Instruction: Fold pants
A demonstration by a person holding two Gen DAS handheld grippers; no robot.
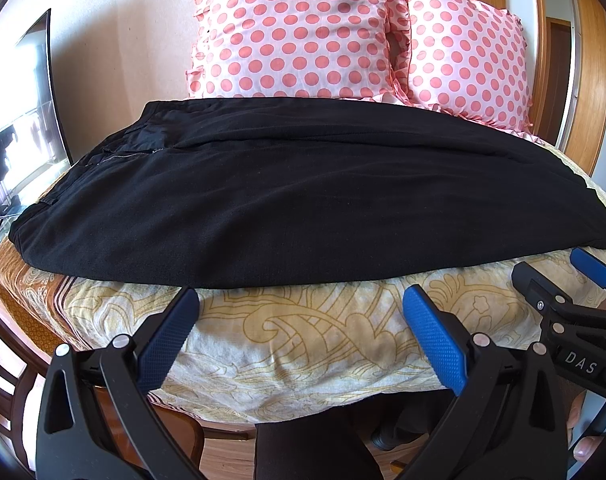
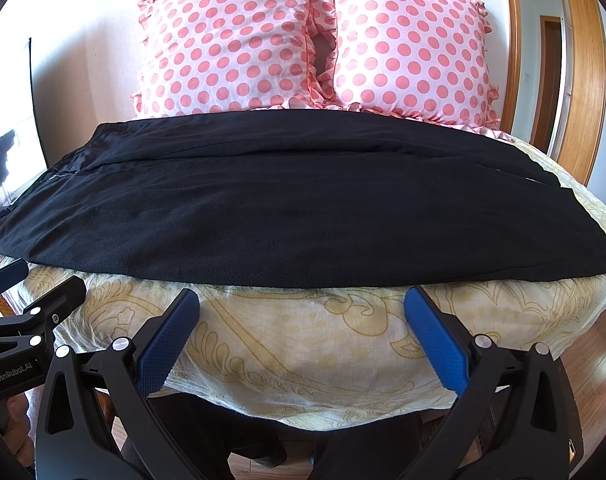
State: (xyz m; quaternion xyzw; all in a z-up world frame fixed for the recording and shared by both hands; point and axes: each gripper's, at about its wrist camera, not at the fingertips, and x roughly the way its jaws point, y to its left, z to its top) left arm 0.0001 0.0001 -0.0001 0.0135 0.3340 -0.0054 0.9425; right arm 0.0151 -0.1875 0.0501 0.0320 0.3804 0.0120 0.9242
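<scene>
Black pants (image 1: 287, 196) lay flat and lengthwise across the bed (image 1: 303, 344), waist end w/ a zipper (image 1: 123, 156) toward the left, hems toward the right, one leg apparently folded over the other along a seam line running the length. Pants' near edge sat just past both grippers' fingertips, not touching them. The left gripper (image 1: 301, 308) hovered over the cream-and-gold patterned bedspread (image 2: 303, 344) near the bed's front edge, jaws spread wide, blue textured pads (image 1: 435, 340) apart w/ nothing between them. The right gripper (image 2: 302, 310) was likewise released, pads wide apart over the same spread, empty. In the left wrist view the right gripper showed at the right border, w/ white lettering "DAS" readable on its black body; in the right wrist view the left gripper showed at the left border, marked "GenRobot.AI". Two pink polka-dot pillows (image 2: 231, 44) w/ ruffled edges stood upright against the wall behind the pants, side by side and touching. A dark flat screen (image 1: 23, 120) stood at the far left, reflecting a bright window. Wood door frame (image 2: 583, 80) at right; wood floor below the bed edge.
</scene>
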